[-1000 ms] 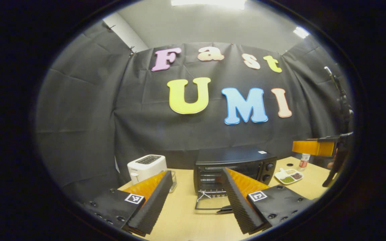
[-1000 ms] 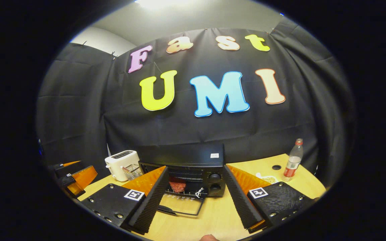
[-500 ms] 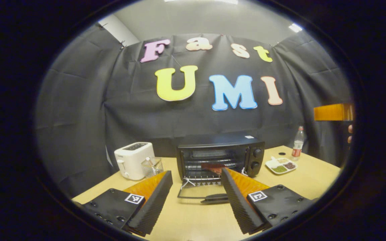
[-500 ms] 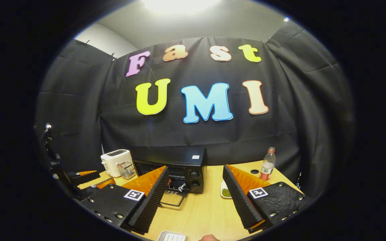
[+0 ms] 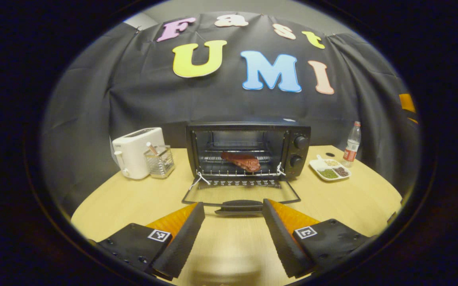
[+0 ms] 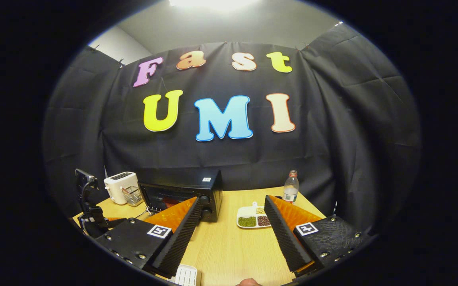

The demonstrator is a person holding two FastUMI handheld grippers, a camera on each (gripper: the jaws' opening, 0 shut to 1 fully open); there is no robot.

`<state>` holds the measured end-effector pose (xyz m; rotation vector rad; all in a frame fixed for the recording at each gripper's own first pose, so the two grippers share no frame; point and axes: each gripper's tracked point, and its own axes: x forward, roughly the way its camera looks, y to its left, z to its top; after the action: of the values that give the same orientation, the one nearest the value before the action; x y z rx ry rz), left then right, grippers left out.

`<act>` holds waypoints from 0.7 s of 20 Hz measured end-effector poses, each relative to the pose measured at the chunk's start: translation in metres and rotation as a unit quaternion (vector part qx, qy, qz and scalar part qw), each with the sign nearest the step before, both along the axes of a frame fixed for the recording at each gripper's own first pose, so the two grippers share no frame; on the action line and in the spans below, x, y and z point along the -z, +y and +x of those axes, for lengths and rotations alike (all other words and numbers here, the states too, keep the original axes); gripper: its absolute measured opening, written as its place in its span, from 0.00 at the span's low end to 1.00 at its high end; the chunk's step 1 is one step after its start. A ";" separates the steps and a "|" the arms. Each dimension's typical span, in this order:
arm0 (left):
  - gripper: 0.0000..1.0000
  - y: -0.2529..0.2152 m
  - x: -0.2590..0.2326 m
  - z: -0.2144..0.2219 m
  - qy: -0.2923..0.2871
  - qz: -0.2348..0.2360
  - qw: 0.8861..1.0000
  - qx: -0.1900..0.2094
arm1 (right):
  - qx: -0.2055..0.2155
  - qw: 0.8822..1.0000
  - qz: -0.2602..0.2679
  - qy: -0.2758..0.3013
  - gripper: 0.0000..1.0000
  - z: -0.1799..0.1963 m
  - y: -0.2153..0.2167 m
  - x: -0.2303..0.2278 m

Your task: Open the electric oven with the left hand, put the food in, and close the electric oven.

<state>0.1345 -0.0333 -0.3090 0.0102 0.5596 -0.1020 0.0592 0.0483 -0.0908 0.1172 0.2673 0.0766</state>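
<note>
The left gripper [image 5: 233, 230] hung with fingers spread and empty, just near of the door handle [image 5: 240, 206], whose long axis ran left to right across the gap. Beyond it the electric oven [image 5: 249, 151] stood open on the counter [image 5: 133, 202], the food [image 5: 241, 160] on its rack. The right gripper [image 6: 231, 234], fingers likewise parted, sat farther right; its view showed the oven obliquely, the interior probably hidden.

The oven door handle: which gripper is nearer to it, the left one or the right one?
Left. The left gripper is open just in front of the oven door handle, not touching it. The right gripper is open farther off, to the right of the oven, facing the divided dish.
</note>
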 end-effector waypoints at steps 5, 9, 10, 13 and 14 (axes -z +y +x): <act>0.98 -0.011 0.040 0.009 0.063 0.004 0.998 0.013 | 0.030 0.999 -0.012 0.006 0.98 -0.004 -0.021 0.001; 0.98 -0.015 0.068 0.013 0.103 0.009 0.994 0.022 | 0.051 0.999 -0.008 0.018 0.98 -0.005 -0.029 0.008; 0.98 -0.015 0.074 0.014 0.114 0.009 0.993 0.024 | 0.054 0.998 -0.009 0.020 0.98 -0.006 -0.030 0.010; 1.00 -0.015 0.093 0.015 0.140 0.015 0.989 0.031 | 0.059 0.998 -0.012 0.028 0.98 -0.007 -0.031 0.014; 1.00 -0.015 0.097 0.017 0.145 0.020 0.989 0.033 | 0.060 0.998 -0.012 0.030 0.98 -0.006 -0.030 0.017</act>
<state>0.1518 -0.0481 -0.4059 0.0537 0.8527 -0.1579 0.0527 0.0185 -0.1078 0.1122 0.3198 -0.0494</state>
